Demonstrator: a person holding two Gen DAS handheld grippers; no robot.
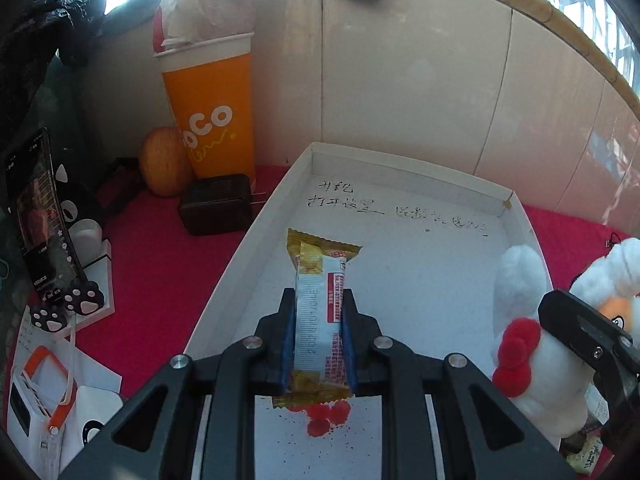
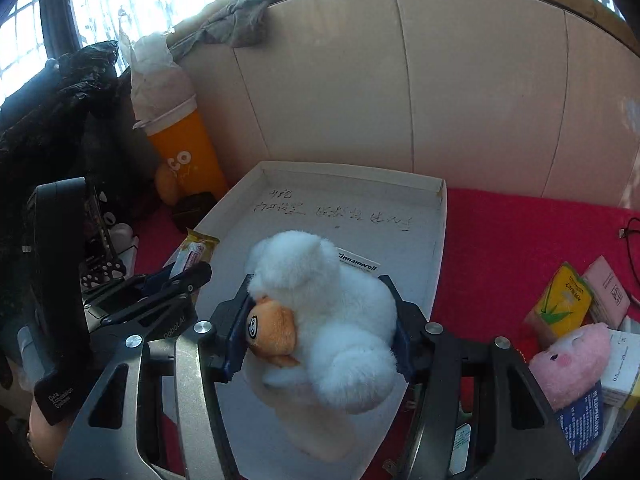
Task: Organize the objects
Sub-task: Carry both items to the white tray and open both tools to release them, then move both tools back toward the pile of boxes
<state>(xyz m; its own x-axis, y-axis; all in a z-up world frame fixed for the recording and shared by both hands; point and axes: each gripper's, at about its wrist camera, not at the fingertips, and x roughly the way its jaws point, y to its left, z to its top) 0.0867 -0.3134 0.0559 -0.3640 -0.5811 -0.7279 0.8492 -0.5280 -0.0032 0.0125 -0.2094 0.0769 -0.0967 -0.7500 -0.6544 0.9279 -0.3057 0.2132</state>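
My left gripper is shut on a yellow and white snack bar and holds it over the near left part of a white cardboard tray. My right gripper is shut on a white plush chicken with an orange face, over the near part of the same tray. In the left wrist view the plush is at the tray's right edge with the right gripper's finger across it. In the right wrist view the left gripper and snack bar are at the tray's left edge.
An orange CoCo cup, an apple and a black charger stand left of the tray on the red cloth. A phone on a stand and a white power bank are far left. A pink plush and small boxes lie right.
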